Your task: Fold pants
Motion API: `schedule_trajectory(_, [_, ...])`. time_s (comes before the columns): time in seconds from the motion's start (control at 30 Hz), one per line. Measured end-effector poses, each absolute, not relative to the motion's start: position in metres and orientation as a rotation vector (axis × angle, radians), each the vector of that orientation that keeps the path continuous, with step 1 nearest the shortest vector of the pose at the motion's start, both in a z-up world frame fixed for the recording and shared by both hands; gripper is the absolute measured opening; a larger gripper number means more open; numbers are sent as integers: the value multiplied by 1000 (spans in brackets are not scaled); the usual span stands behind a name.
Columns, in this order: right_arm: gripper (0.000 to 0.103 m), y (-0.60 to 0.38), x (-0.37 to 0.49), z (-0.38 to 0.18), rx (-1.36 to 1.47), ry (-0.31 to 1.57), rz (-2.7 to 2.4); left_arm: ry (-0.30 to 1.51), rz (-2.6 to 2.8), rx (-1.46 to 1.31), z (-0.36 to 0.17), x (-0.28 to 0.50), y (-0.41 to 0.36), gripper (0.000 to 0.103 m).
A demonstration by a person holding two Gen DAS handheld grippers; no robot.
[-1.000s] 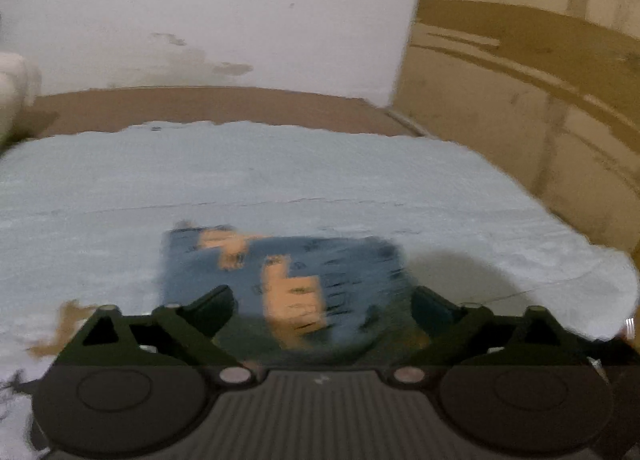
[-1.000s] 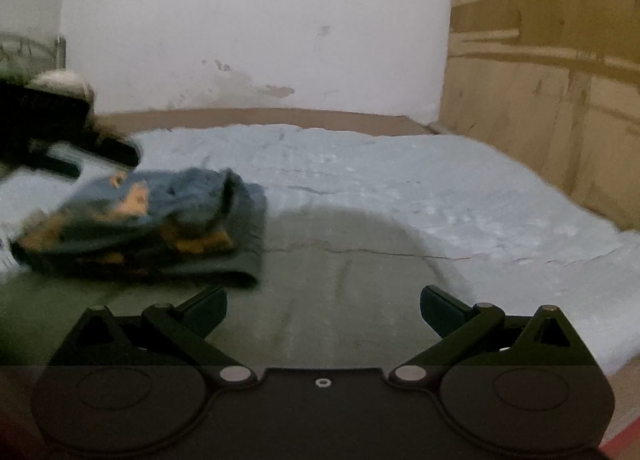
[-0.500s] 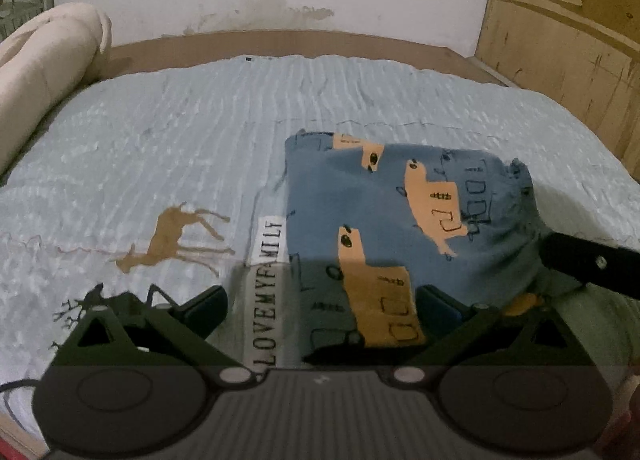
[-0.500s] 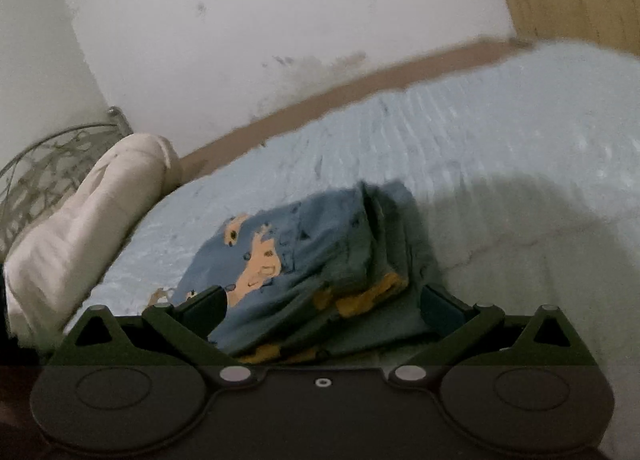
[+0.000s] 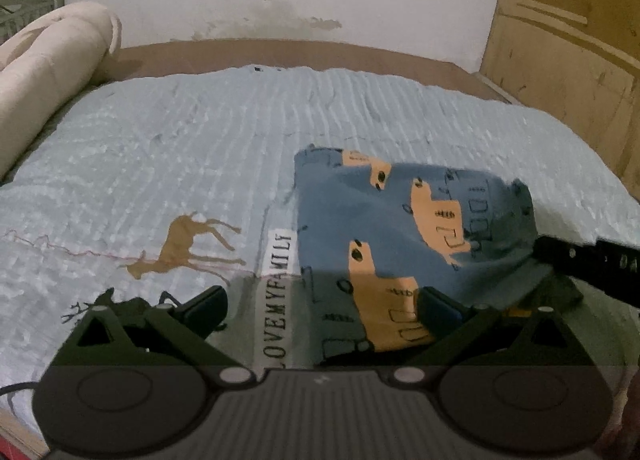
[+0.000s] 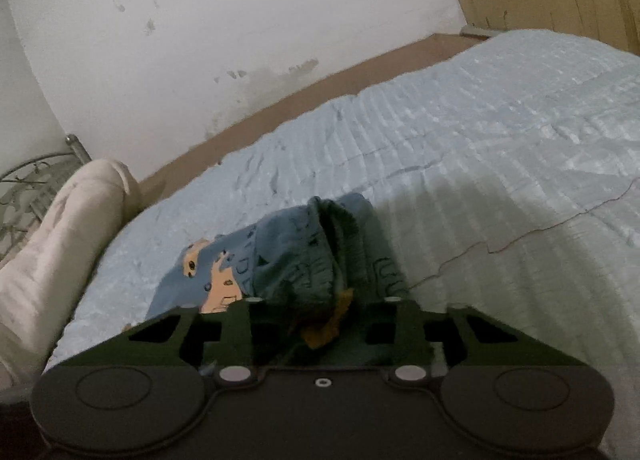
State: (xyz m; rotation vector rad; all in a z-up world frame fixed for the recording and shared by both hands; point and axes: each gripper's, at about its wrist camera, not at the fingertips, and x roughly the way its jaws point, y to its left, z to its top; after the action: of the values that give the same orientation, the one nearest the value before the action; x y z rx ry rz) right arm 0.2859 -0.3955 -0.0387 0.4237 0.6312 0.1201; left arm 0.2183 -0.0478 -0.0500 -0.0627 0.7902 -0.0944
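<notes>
The blue pants (image 5: pixel 400 228) with orange truck prints lie folded into a compact bundle on the light blue bedspread (image 5: pixel 200 148). My left gripper (image 5: pixel 320 308) is open just in front of the bundle's near left corner, holding nothing. My right gripper (image 6: pixel 320 304) is shut on the thick right end of the pants (image 6: pixel 288 256); it shows as a black bar at the right edge of the left wrist view (image 5: pixel 592 264).
A cream rolled quilt (image 5: pixel 48 68) lies along the bed's left side by a metal headboard (image 6: pixel 28 184). A white wall stands behind the bed and a wooden panel (image 5: pixel 568 44) to the right. A deer print and a text label mark the bedspread.
My right gripper has moved in and closed on the right end of the pants. My left gripper has stayed open and drawn slightly closer to the bundle.
</notes>
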Motion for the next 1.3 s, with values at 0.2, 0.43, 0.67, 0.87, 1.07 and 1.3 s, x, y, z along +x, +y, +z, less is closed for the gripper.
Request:
schedule_trajectory(0.2, [29,-396,270,-26,379,571,106,794,-86,-84,-46,223,-44,103])
schedule_trajectory(0.43, [32,-393,272,-39,331,624,100,837,-76,-86,-57,230,-44,103])
schedule_trajectory(0.67, [75,-383,271,-30,217,577,71,817,-84,-88,-53,232,-41,103])
schedule_trajectory(0.87, [96,-368,314,-24,88,545,98,768,-68,-95,-40,271,-39,103])
schedule_trajectory(1.07, [96,-369,360,-36,8,612,22,793,-83,-52,-52,318,-51,103])
schedule_trajectory(1.3, [100,-397,376,-57,78,673,-43,829,-87,-77,-76,333,-49,103])
